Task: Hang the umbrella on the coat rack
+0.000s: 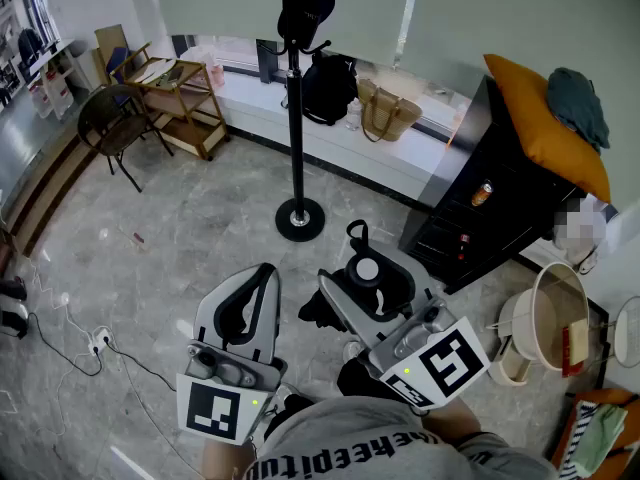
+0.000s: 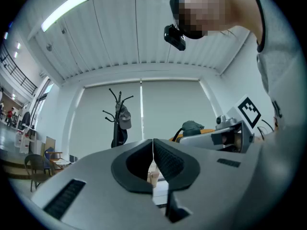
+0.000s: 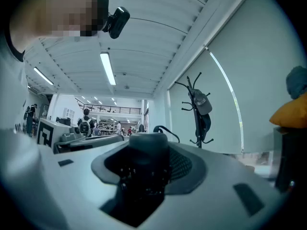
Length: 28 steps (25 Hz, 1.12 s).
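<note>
A black folded umbrella (image 1: pixel 368 280) with a round pale cap and a wrist loop (image 1: pixel 356 233) stands upright between the jaws of my right gripper (image 1: pixel 362 293), which is shut on it. In the right gripper view the umbrella (image 3: pixel 144 150) fills the gap between the pads. My left gripper (image 1: pixel 262 280) sits beside it on the left, shut and empty; its pads meet in the left gripper view (image 2: pixel 153 150). The black coat rack (image 1: pixel 293 118) stands ahead on a round base (image 1: pixel 300 219), with a cap and a dark bag hanging on it (image 2: pixel 120 121) (image 3: pixel 199 114).
A black cabinet (image 1: pixel 490 203) with an orange cushion (image 1: pixel 545 118) stands to the right. Bags (image 1: pixel 385 113) sit on the window ledge behind the rack. At the left are a wooden cart (image 1: pixel 180 103), a chair (image 1: pixel 110 128) and floor cables (image 1: pixel 95 343). A pale basin (image 1: pixel 555 318) is at far right.
</note>
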Tool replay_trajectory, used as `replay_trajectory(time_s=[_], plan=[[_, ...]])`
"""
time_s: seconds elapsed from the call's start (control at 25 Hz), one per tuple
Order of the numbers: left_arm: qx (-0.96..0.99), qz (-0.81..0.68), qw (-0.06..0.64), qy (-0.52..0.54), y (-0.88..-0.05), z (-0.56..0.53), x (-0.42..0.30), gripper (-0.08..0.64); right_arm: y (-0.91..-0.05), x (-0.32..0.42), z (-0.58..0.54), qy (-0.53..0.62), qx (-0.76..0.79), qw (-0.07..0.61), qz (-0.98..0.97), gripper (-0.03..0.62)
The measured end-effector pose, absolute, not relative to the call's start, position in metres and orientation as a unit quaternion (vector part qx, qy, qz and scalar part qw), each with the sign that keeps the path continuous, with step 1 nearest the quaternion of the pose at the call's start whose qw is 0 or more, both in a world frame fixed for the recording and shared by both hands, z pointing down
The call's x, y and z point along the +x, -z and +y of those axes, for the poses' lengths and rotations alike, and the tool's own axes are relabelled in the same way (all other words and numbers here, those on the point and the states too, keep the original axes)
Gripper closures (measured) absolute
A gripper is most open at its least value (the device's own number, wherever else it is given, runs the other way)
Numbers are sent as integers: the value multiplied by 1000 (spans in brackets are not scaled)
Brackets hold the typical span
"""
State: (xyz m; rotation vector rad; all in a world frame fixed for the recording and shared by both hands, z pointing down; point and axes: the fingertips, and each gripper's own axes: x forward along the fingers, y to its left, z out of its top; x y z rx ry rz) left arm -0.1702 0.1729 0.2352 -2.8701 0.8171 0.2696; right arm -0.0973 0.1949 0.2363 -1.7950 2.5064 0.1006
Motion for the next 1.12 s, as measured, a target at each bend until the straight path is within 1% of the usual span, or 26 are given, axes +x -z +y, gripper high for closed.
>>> replay_trajectory(time_s=[1.12], plan=[[-935,332,89,-85,-233,153,-49,543,-240,18,166,-36,-514,35,856,383]])
